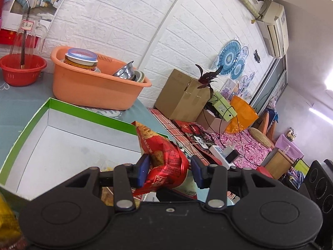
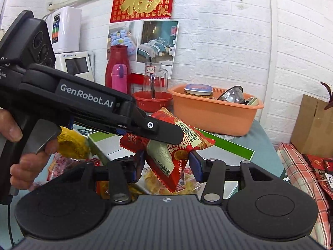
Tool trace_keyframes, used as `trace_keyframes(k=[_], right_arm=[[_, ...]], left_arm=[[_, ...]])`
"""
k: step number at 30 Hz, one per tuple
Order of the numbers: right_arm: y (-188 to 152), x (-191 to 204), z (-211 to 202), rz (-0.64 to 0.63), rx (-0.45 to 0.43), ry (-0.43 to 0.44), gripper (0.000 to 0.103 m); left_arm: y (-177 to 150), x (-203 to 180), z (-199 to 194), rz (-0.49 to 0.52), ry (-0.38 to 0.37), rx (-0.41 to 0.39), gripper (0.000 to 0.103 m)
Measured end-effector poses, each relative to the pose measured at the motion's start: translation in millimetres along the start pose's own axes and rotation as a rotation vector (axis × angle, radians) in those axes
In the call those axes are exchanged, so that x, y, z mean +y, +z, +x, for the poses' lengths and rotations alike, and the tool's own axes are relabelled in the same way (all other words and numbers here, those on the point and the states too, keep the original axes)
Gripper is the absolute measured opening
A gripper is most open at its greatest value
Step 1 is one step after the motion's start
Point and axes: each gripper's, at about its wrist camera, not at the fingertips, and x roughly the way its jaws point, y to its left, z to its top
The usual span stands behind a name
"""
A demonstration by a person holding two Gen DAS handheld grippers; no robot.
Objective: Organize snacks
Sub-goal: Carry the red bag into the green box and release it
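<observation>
Left gripper [image 1: 169, 171] clamped on red snack packet [image 1: 164, 156], tilted slightly down. Right gripper [image 2: 166, 166] pinches another packet [image 2: 166, 166]. Left hand [image 2: 18, 145] on trigger.

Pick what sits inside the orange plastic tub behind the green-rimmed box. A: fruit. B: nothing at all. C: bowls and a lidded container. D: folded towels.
C: the orange plastic tub holds a shiny steel bowl and a round container with a blue lid.
</observation>
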Motion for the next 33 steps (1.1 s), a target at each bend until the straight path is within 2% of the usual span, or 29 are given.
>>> trace_keyframes(k=[4, 5, 7, 9, 10, 12, 16, 20, 27, 33], right_arm=[[1.0, -4.7, 17.0, -0.017, 0.02, -0.005, 0.08], [0.4, -5.1, 20.0, -0.019, 0.024, -0.005, 0.08], [-1.0, -7.0, 29.3, -0.031, 0.04, 0.0, 0.081], [-3.5, -7.1, 35.1, -0.045, 0.062, 0.02, 0.087], [-4.7, -6.6, 36.4, -0.047, 0.068, 0.016, 0.103], [-7.1, -5.0, 34.2, -0.057, 0.052, -0.01, 0.103], [-6.5, -5.9, 28.9, -0.066, 0.047, -0.033, 0.103], [-0.6, -3.0, 12.3, -0.054, 0.02, -0.027, 0.103], [5.6, 13.1, -44.0, -0.086, -0.069, -0.038, 0.103], [-13.9, 23.6, -102.9, -0.059, -0.127, -0.054, 0.103]], left_arm=[[4.8, 9.9, 14.1, -0.007, 0.016, 0.019, 0.067], [4.8, 11.8, 17.3, -0.006, 0.022, 0.026, 0.07], [4.3, 16.7, 23.4, -0.006, 0.038, 0.033, 0.103], [2.4, 18.6, 23.3, -0.007, 0.081, 0.019, 0.103], [0.9, 18.5, 20.8, -0.005, 0.109, -0.002, 0.103], [-0.6, 18.4, 15.5, 0.011, 0.132, -0.026, 0.103], [0.7, 18.1, 3.3, -0.015, 0.14, -0.018, 0.103], [0.2, 2.2, -16.8, 0.011, 0.129, -0.039, 0.103], [-13.1, -38.6, -64.2, 0.08, 0.112, -0.068, 0.103], [-43.6, -62.8, -99.1, 0.117, 0.088, -0.063, 0.103]])
